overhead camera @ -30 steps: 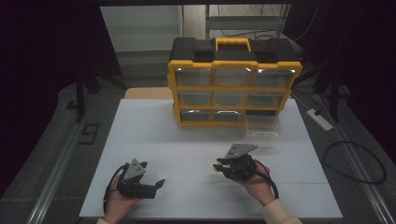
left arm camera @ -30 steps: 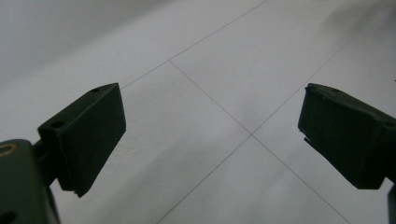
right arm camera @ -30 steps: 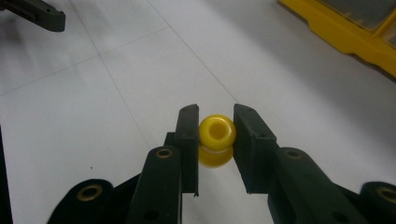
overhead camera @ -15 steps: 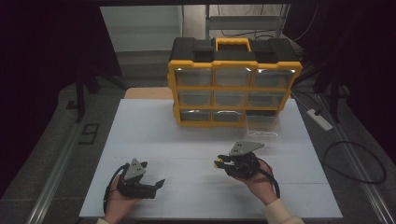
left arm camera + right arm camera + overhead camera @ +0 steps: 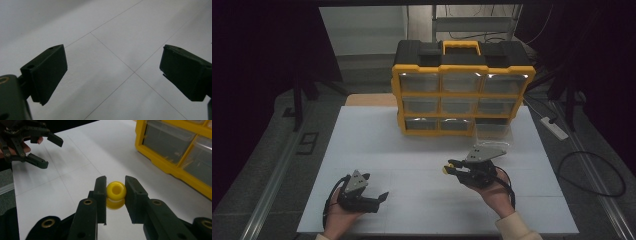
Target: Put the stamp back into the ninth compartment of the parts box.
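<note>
Right gripper clamps a yellow bead between its jaws; left gripper spread wide, nothing between.

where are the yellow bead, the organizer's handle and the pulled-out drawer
yellow bead [image 5: 116, 190], right gripper view, its rounded front beside the hole
organizer's handle [image 5: 461, 46], high view, top bar of the yellow grip
pulled-out drawer [image 5: 492, 131], high view, its clear front wall
</note>
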`<state>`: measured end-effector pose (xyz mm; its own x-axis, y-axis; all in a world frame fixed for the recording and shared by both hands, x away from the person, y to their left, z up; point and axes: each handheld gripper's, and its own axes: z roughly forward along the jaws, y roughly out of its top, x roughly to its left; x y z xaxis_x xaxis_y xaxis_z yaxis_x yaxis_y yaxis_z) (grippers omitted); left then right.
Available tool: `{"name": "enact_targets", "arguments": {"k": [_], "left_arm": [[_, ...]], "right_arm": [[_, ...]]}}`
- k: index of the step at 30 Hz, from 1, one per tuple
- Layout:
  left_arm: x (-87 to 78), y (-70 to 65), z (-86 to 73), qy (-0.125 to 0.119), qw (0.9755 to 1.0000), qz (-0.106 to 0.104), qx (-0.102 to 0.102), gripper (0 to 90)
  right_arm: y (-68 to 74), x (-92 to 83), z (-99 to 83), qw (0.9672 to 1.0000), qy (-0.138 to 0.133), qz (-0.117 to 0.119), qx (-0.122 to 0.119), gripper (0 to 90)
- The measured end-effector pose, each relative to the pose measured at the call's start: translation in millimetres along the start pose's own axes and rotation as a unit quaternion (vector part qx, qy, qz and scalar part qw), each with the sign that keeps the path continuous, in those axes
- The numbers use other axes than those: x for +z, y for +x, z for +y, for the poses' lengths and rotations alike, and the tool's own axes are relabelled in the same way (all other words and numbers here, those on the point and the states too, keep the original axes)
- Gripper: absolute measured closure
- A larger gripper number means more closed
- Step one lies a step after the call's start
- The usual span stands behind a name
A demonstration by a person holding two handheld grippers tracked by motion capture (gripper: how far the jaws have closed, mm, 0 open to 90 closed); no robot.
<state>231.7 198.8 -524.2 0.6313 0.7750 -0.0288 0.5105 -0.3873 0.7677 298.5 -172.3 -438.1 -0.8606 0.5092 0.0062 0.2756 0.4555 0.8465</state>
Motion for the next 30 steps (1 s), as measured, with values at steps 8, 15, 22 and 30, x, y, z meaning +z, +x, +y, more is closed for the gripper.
{"name": "enact_targets", "arguments": {"k": [8,15,22,30], "left_arm": [[0.2,0.0,0.2,0.0,1.0,0.0,0.0,7.7],[0.4,-0.2,0.3,0.0,1.0,0.0,0.001,7.7],[0.3,-0.1,0.3,0.0,1.0,0.0,0.001,7.7],[0.4,-0.2,0.3,0.0,1.0,0.0,0.003,7.8]], "right_arm": [[-5.8,-5.7,2.9,0.9999,-0.013,-0.004,0.007,72.6],[-12.0,-10.5,5.1,0.9996,-0.023,-0.015,0.012,72.6],[-16.3,-14.3,7.5,0.9991,-0.032,-0.024,0.016,72.6],[-21.5,-15.9,10.0,0.9986,-0.039,-0.031,0.019,72.6]]}}
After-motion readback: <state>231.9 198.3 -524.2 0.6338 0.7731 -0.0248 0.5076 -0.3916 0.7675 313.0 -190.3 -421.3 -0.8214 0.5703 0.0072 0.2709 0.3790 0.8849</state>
